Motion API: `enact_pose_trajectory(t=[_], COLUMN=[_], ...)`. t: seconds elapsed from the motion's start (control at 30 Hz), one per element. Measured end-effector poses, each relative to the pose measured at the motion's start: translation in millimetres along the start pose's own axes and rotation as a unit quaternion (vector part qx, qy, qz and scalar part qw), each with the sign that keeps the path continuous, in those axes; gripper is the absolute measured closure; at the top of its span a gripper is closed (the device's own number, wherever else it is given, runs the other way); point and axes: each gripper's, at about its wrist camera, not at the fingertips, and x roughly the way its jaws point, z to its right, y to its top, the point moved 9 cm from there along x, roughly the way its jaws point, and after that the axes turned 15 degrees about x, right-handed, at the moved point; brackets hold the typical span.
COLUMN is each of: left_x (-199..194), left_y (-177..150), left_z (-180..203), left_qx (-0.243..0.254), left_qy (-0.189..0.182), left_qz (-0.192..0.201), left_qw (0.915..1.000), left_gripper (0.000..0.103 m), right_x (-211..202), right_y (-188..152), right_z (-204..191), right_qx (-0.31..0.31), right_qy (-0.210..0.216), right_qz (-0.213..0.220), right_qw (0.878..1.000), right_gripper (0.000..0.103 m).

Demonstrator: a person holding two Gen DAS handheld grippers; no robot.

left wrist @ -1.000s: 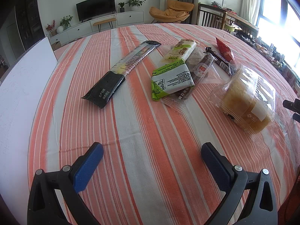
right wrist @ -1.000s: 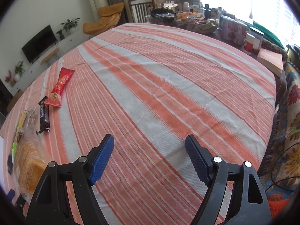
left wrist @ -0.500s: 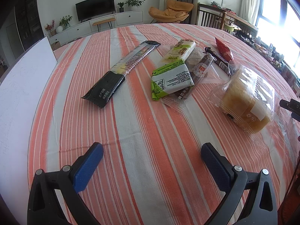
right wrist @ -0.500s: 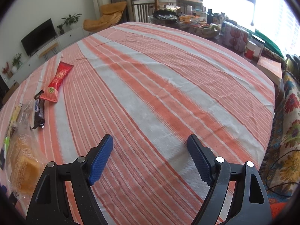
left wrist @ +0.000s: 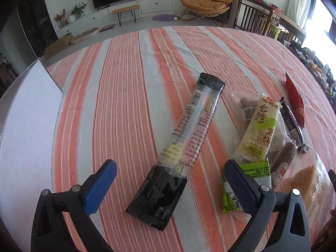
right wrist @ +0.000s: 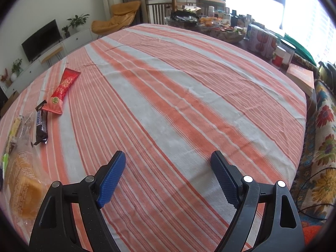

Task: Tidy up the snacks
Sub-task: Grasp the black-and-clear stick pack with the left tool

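Observation:
On the striped tablecloth [left wrist: 130, 96] lies a long black-and-clear packet [left wrist: 189, 142]. Its near end sits between the fingers of my left gripper [left wrist: 170, 164], whose jaws are closing but do not touch it. To its right are a yellow-green packet [left wrist: 260, 130], a green-and-white packet [left wrist: 258, 170], a dark chocolate bar [left wrist: 292, 124], a red packet [left wrist: 295, 100] and bagged bread [left wrist: 308, 184]. My right gripper [right wrist: 168, 154] stands open over bare cloth, with the red packet [right wrist: 62, 92], the chocolate bar [right wrist: 41, 126] and the bread [right wrist: 23, 191] off to its left.
A white board [left wrist: 27, 126] lies along the table's left side. Beyond the table's far right edge stand cans and jars [right wrist: 262, 40] and an orange book [right wrist: 302, 77]. A floral cloth [right wrist: 323, 147] lies to the right of the table.
My left gripper has moved forward over the table, so the long black-and-clear packet now lies between its fingers. The right gripper has stayed over the same bare stripes.

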Motion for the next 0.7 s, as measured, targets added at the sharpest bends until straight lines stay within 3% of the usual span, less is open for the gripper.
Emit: enact_pose_trajectory(t=[0.07,0.13,0.2,0.23,0.3,0.43,0.57,0.63,0.7], left_x=[13,18,15,13,7,-18,-45,-52,-54], left_y=[6,10,10,8,-2,-43,-96,-111,-115], left_z=[-4,0,4,5,6,6,18,21,18], left_qx=[0.007,0.013,0.017,0.015,0.006,-0.032,-0.065,-0.072,-0.064], left_qy=[0.005,-0.003,-0.005,-0.004,0.004,0.018,0.002,-0.002,0.012], left_qz=[-0.008,-0.001,0.015,0.023,0.024,0.026,0.037,0.051,0.064], left_qw=[0.9999,0.9999,0.9997,0.9996,0.9997,0.999,0.9972,0.9961,0.9958], left_gripper=[0.006,0.014,0.053,0.064,0.074,0.075,0.072,0.057,0.015], right_x=[0,1,2,2,3,3,2,2,2], right_y=[0,0,1,1,1,1,1,1,1], right_z=[0,0,0,-1,-1,-1,1,1,1], right_qx=[0.0,0.0,-0.002,-0.003,-0.003,-0.002,0.003,0.002,0.002], right_qy=[0.0,-0.003,-0.006,-0.007,-0.009,-0.009,-0.005,-0.007,-0.008], right_qz=[0.0,-0.001,-0.001,-0.001,-0.001,-0.002,-0.002,-0.002,-0.002], right_qw=[1.0,1.0,1.0,1.0,1.0,1.0,1.0,1.0,1.0], right_gripper=[0.017,0.017,0.017,0.017,0.016,0.016,0.016,0.016,0.016])
